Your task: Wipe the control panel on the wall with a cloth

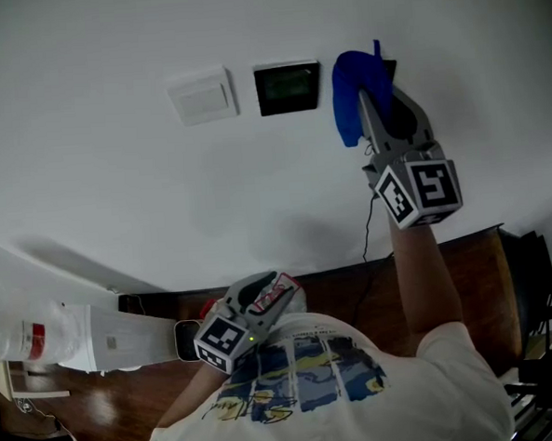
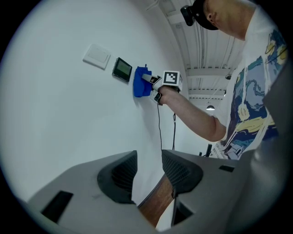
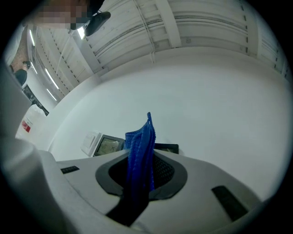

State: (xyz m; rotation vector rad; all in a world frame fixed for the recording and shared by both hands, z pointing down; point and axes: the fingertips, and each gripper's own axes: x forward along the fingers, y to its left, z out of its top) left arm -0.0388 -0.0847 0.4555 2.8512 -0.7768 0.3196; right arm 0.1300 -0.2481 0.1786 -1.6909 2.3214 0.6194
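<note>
A dark control panel (image 1: 287,86) with a greyish screen hangs on the white wall, with a white switch plate (image 1: 201,95) to its left. My right gripper (image 1: 369,95) is raised to the wall just right of the panel, shut on a blue cloth (image 1: 348,94). The cloth covers most of a second dark panel (image 3: 167,148). In the right gripper view the cloth (image 3: 141,153) stands upright between the jaws, and the screen panel (image 3: 110,146) lies to its left. My left gripper (image 1: 254,311) hangs low by the person's chest, open with nothing in it (image 2: 149,176).
A black cable (image 1: 365,233) runs down the wall under the right gripper to a dark wooden skirting (image 1: 465,269). A white appliance (image 1: 97,340) stands at the lower left on the wooden floor. Black furniture (image 1: 544,338) is at the right edge.
</note>
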